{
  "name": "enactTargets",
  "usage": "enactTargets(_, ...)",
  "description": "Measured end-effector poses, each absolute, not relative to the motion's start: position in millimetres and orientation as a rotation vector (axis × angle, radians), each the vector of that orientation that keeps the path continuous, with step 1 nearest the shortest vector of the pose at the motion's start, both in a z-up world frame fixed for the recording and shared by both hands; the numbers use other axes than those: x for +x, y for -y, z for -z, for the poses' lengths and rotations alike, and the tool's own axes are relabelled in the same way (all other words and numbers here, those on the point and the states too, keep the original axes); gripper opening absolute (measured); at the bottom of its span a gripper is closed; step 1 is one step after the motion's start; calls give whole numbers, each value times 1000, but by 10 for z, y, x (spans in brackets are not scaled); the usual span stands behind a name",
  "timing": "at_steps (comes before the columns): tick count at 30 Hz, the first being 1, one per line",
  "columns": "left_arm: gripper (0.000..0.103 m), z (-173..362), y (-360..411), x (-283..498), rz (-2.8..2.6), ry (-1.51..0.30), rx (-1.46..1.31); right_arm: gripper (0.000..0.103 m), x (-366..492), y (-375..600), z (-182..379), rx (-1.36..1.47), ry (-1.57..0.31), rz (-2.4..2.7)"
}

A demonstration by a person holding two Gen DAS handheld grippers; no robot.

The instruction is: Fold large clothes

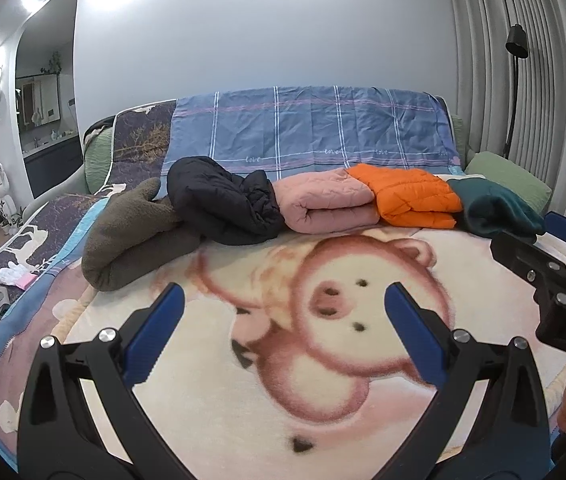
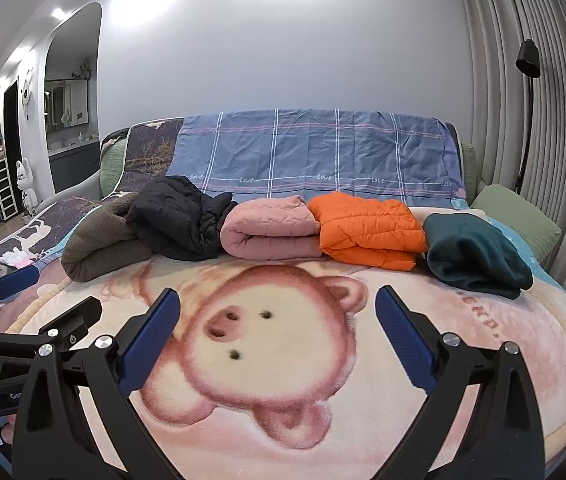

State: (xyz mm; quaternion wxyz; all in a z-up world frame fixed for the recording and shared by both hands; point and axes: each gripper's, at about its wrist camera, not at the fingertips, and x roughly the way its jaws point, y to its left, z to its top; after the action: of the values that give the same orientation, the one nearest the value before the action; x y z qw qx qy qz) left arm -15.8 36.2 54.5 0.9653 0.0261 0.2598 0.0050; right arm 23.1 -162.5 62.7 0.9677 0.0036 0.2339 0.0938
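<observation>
Five folded garments (image 2: 271, 228) behind, both tongs (image 2: 277, 314) gaping (nothing held), pig blanket (image 2: 363, 380) beneath

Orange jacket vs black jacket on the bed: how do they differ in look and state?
The orange jacket is bright, quilted in narrow bands, and folded into a flat, squared stack; the black jacket is dark and sits in a loose, rumpled heap, not squarely folded. The orange jacket lies right of the pink quilted bundle, the black jacket left of it, partly over the brown fleece. Both are puffy and rest in the same row on the pig-print blanket.
</observation>
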Motion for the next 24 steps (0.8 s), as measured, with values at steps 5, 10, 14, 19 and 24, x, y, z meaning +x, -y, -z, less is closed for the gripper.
enactTargets(5,101,-518,-383,-132,-8,-539,43,98,270,1612,-605,9,-484,-190)
enactTargets(10,101,-507,-378,-117,-6,-544,41,98,282,1609,-600,4,-484,-183)
enactTargets(14,101,-482,-368,-80,0,-561,50,98,304,1621,-578,9,-489,-178)
enactTargets(19,101,-449,-342,-51,6,-578,60,98,312,1640,-566,12,-491,-176)
enactTargets(24,101,-450,-328,-46,6,-579,63,98,309,1647,-559,10,-493,-176)
